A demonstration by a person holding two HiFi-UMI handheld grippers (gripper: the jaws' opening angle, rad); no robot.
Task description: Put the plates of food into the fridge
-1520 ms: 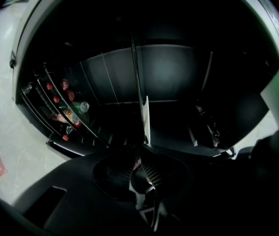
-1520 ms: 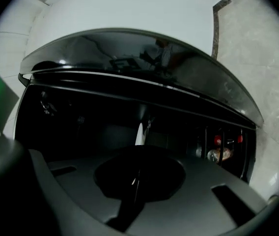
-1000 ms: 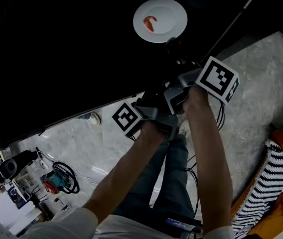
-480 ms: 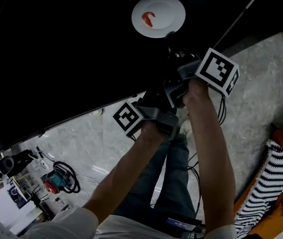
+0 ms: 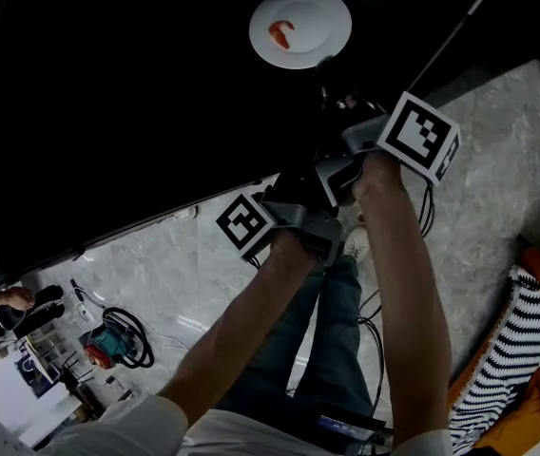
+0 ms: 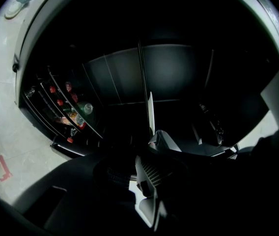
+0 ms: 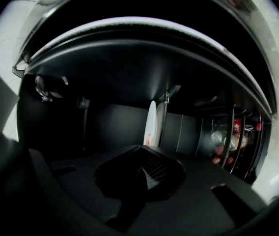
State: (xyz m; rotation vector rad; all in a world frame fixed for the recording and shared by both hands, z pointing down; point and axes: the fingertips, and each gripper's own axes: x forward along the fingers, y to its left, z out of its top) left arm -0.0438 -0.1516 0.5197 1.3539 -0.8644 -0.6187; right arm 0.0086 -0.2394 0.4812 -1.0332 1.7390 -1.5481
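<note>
A white plate (image 5: 300, 27) with a red piece of food (image 5: 279, 33) hangs in front of the dark fridge interior at the top of the head view. My right gripper (image 5: 327, 72) is shut on its near rim. In the right gripper view the plate (image 7: 151, 124) stands edge-on just beyond the jaws (image 7: 147, 151). My left gripper (image 5: 298, 196) sits lower and behind the right one, empty, its tips hidden. In the left gripper view the plate's edge (image 6: 150, 113) shows ahead of dark jaws (image 6: 134, 168), too dim to read.
The fridge door shelves hold bottles and cans (image 6: 68, 114) (image 7: 230, 136). A thin rod (image 5: 446, 41) slants at the upper right. Below is marble floor (image 5: 498, 179), with cables and tools (image 5: 118, 345) at the lower left and a striped cloth (image 5: 512, 350) at the right.
The right gripper has carried the plate a little farther up and left, toward the dark fridge. The left gripper has barely moved.
</note>
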